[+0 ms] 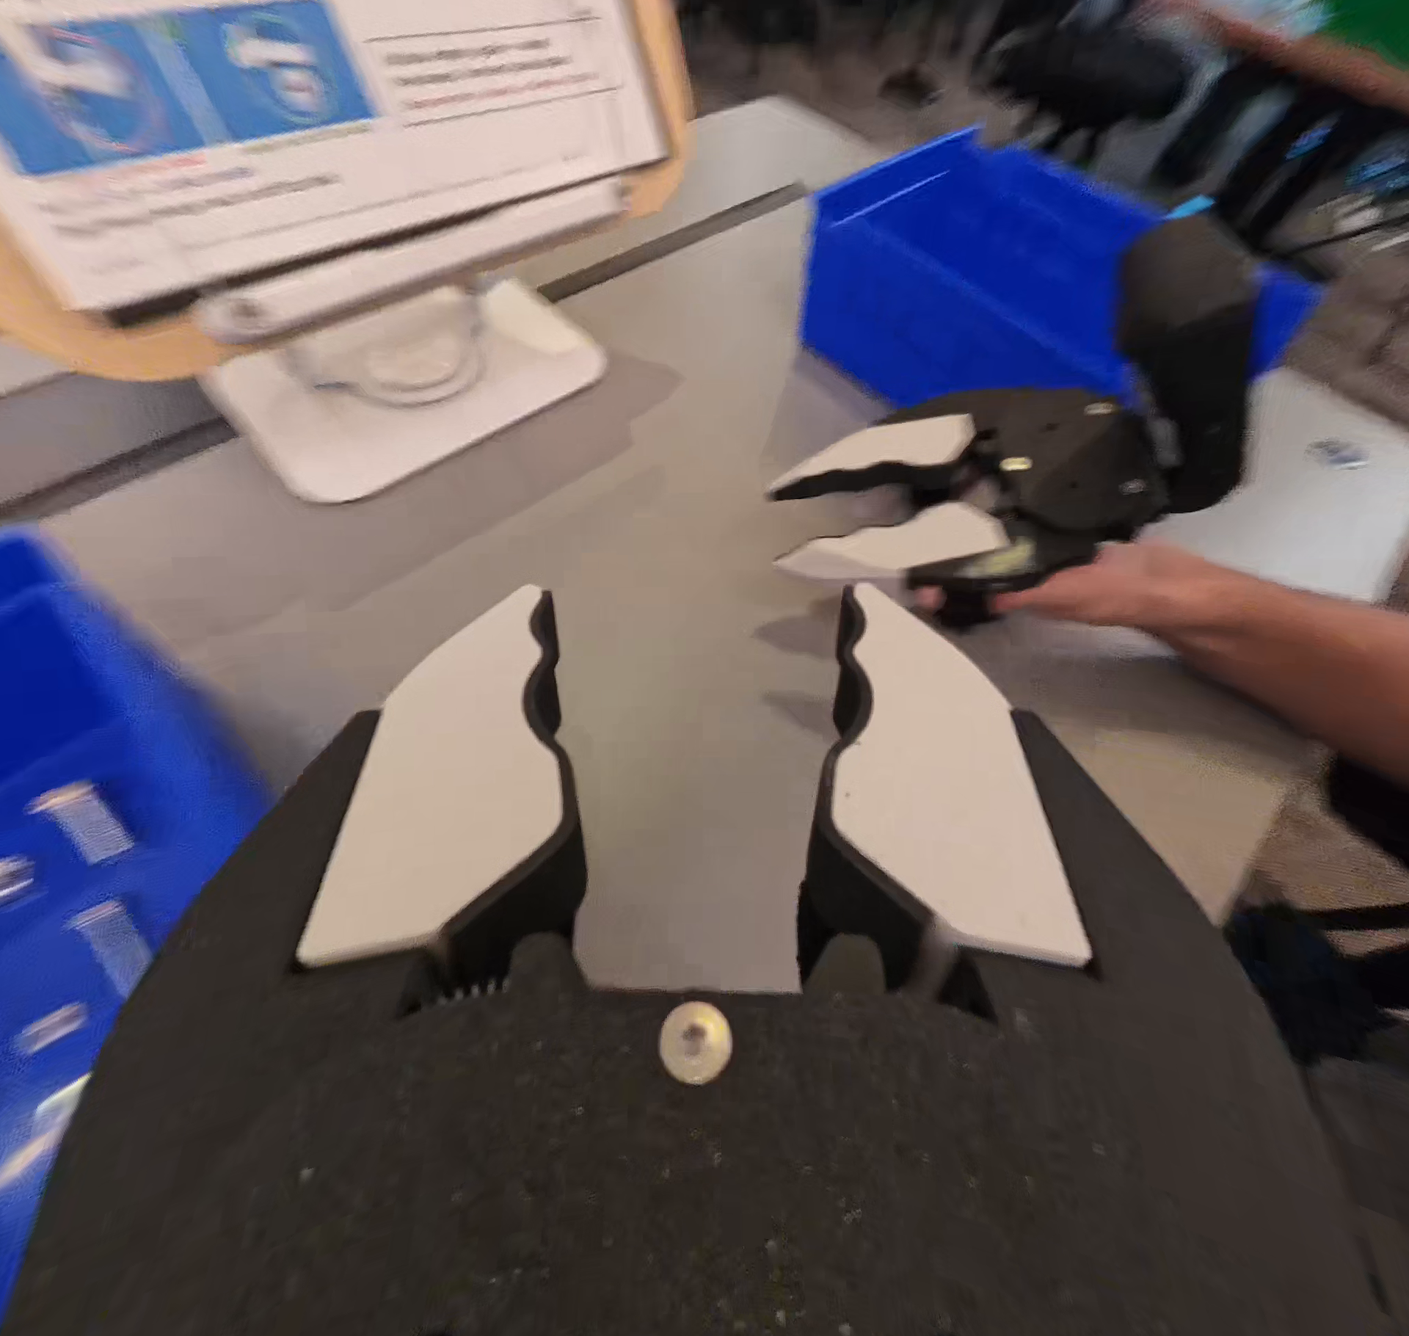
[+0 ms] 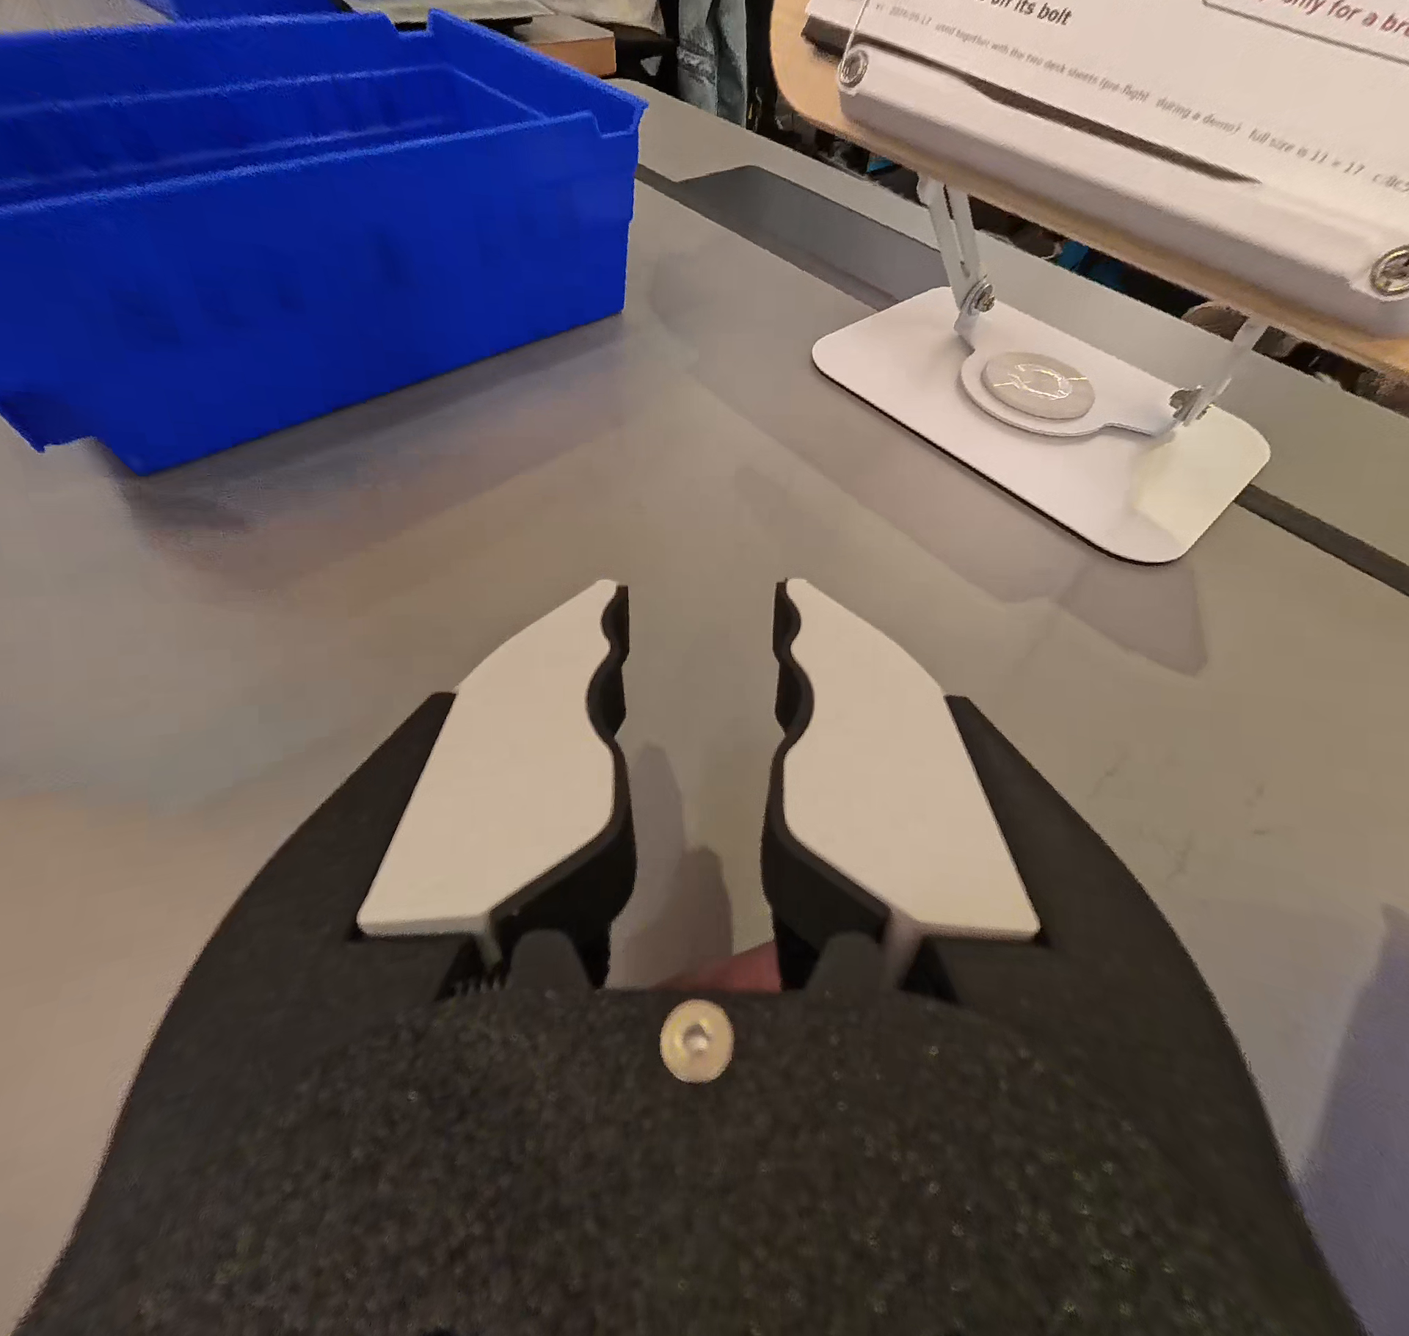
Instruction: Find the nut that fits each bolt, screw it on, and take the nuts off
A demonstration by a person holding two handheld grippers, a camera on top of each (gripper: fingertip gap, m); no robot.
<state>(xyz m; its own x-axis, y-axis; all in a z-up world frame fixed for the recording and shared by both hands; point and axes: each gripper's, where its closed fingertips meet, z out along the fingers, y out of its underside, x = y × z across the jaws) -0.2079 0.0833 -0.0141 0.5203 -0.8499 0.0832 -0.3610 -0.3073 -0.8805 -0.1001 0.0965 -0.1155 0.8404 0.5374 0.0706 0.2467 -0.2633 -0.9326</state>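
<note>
My left gripper [image 1: 695,598] is open and empty above the grey table [image 1: 671,804]. A blue bin [image 1: 91,750] at its lower left holds several silver bolts [image 1: 84,819], blurred. My right gripper [image 2: 701,590] is open and empty over bare table. It also shows in the left wrist view [image 1: 778,529], held by a hand at the right, jaws apart, in front of a second blue bin [image 1: 968,270]. In the right wrist view a blue bin [image 2: 305,247] stands at the far left; its inside is hidden. No nuts are in view.
A white stand [image 2: 1067,460] with a tilted board bearing a printed sheet [image 1: 305,79] stands at the back of the table. A dark seam [image 1: 671,239] runs across the tabletop. A person's forearm [image 1: 1220,628] reaches in from the right. Clutter lies beyond the table. The gap from one gripper's tips to the other's is roughly 15 cm.
</note>
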